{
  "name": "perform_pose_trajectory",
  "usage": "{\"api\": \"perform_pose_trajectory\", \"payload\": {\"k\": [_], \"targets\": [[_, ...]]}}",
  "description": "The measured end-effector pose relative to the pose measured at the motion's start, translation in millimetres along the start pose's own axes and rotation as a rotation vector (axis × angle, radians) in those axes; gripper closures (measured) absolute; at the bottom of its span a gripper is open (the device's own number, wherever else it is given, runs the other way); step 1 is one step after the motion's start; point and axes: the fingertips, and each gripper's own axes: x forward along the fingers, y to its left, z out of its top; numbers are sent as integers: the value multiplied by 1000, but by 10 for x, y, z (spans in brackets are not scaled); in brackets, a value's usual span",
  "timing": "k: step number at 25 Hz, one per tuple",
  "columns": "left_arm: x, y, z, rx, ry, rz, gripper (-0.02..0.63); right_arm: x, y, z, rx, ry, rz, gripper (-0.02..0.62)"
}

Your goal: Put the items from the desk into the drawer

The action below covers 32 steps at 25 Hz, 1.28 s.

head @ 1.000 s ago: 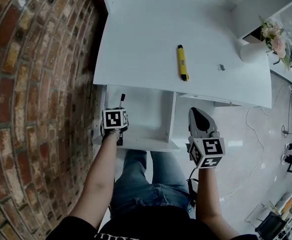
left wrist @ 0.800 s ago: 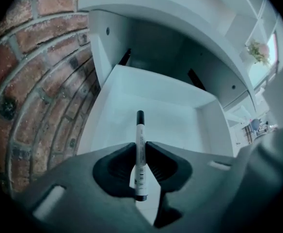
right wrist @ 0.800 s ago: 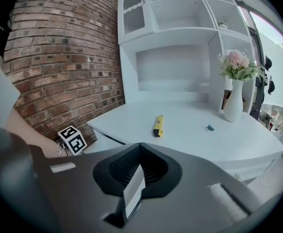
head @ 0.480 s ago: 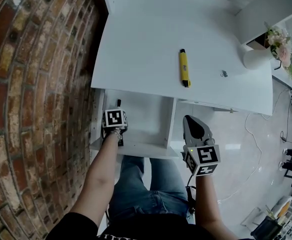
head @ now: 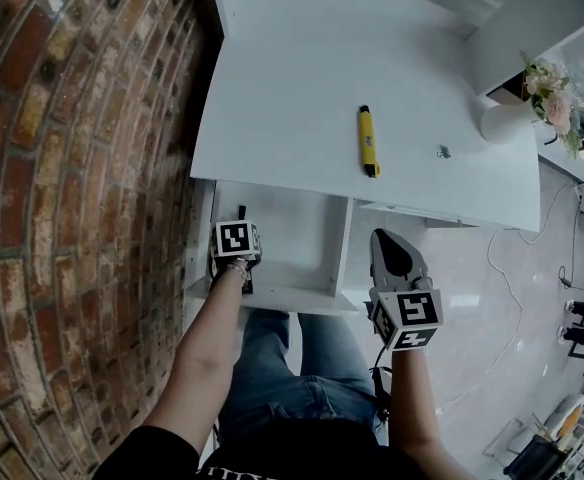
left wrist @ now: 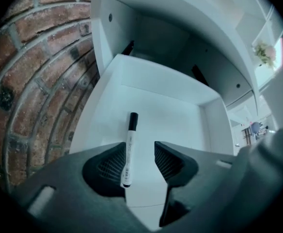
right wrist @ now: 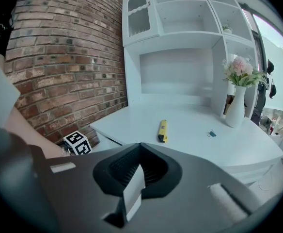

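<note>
My left tongs (left wrist: pixel 141 152) are spread astride the marker (left wrist: pixel 129 147) in the drawer (left wrist: pixel 178 115), my right tongs (right wrist: pixel 140 147) pressed together, the cutter (right wrist: pixel 162 130) at twelve on the desk (right wrist: pixel 199 137).

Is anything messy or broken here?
Nothing looks broken or spilled. The marker lies flat in the open drawer, between the left tongs, whose jaws are apart. The yellow cutter and a small clip lie neatly on the desk.
</note>
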Motion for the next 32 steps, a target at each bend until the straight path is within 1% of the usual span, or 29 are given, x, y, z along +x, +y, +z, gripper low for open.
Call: {"api": "perform_pose_trajectory", "payload": {"k": [5,8,12,15,20,24,27,32], "targets": [[-263,-71,183,-33,-71,-37,425,-163,-68,194,23,-50,-65,592],[-444,-97,266,-34,-110,-53,425,-260,-79,296,34,-77,-86,592],[-746,-148,366,18,-161,-62,425,-396,-87,468,56,-126,-107,592],[-1039,-138,479,63,-218,-60,425,-479,-70,636,66,-178,-115,592],[-1484,-213,653,68,-331,-91,425,-683,-77,886,55,-242,-142,592],[-1825,-239,806,91,-415,-120,425,-858,-9,1049,50,-287,-162,592],[-2130,-311,953,136,-493,-134,425,-1003,18,1159,39,-323,-185,592],[-2681,-507,1144,271,-650,-146,425,-1245,47,1275,45,-371,-227,592]]}}
